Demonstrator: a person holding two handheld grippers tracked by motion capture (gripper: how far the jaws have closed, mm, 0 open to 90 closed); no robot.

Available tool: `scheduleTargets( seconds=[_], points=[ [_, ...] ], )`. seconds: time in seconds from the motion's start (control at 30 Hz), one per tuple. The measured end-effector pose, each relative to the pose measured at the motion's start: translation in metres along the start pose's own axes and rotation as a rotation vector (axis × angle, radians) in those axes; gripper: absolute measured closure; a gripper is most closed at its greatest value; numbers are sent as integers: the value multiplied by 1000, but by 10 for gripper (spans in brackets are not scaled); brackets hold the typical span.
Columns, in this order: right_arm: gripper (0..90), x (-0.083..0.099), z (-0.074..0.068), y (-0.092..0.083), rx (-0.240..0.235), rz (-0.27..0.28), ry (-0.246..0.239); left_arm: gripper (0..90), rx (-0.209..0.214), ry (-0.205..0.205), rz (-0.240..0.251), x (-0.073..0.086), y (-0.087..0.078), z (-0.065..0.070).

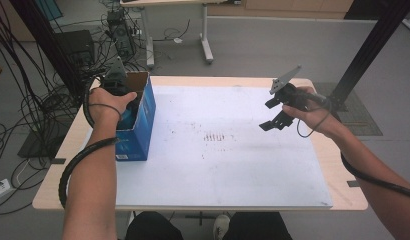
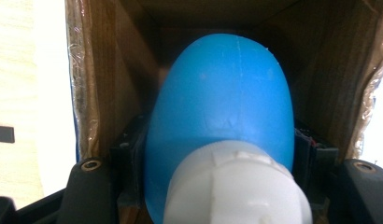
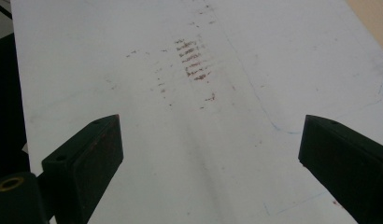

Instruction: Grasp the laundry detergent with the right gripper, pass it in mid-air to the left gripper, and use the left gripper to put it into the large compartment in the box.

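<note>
A blue box (image 1: 143, 131) of brown cardboard inside stands open-topped at the left end of the white mat (image 1: 218, 170). My left gripper (image 1: 127, 106) reaches down into it. In the left gripper view its jaws (image 2: 220, 154) are shut on a blue plastic bottle (image 2: 222, 93) with a white cap (image 2: 236, 186), between the box's cardboard walls (image 2: 105, 74). My right gripper (image 1: 270, 114) hangs above the right part of the mat, open, nothing between its jaws (image 3: 210, 154), with bare white mat (image 3: 273, 56) below.
Reddish scuff marks (image 1: 218, 136) sit mid-mat. The wooden table (image 1: 338, 170) shows around the mat's edges. Cables and equipment (image 1: 38, 100) lie on the floor at left, another table's legs (image 1: 207, 45) stand behind, and a black post (image 1: 373, 45) rises at right.
</note>
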State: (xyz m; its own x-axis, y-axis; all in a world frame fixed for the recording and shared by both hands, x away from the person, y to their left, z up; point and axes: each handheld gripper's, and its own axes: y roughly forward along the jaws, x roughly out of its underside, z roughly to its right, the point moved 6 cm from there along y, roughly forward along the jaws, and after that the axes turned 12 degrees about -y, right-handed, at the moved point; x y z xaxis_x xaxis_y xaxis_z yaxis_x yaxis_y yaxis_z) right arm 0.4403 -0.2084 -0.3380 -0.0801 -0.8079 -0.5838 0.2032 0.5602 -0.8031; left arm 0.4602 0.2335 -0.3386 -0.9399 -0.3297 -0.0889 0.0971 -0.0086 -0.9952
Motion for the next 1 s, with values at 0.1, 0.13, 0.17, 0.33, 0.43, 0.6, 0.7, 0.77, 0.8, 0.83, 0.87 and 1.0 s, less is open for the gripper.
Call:
scheduleTargets(
  seconds=[0.1,0.13,0.17,0.33,0.43,0.6,0.7,0.77,0.8,0.83,0.87,1.0],
  points=[
    [64,0,0,0,1,-2,0,353,-2,0,0,0,0,0],
    [64,0,0,0,1,0,0,353,-2,1,0,0,0,0],
    [64,0,0,0,1,1,1,353,-1,0,1,0,0,0],
    [64,0,0,0,-1,0,1,353,1,1,3,0,0,0],
    [64,0,-1,0,0,1,-1,353,3,-1,7,0,0,-1],
    [64,-1,-1,-1,1,1,-3,353,4,1,5,0,0,-1],
    [64,0,-1,-1,3,3,-2,352,4,1,6,0,0,-1],
    [64,-1,-2,-1,2,3,-2,352,4,3,7,0,0,-1],
    [64,-1,-2,-1,3,4,1,352,4,3,7,1,0,-1],
    [64,-1,-2,-1,2,5,2,352,4,3,7,1,0,0],
    [64,-1,-2,-1,2,5,0,353,3,4,8,1,0,0],
    [64,-1,-3,-2,3,9,-1,352,2,8,7,1,0,0]
  ],
)
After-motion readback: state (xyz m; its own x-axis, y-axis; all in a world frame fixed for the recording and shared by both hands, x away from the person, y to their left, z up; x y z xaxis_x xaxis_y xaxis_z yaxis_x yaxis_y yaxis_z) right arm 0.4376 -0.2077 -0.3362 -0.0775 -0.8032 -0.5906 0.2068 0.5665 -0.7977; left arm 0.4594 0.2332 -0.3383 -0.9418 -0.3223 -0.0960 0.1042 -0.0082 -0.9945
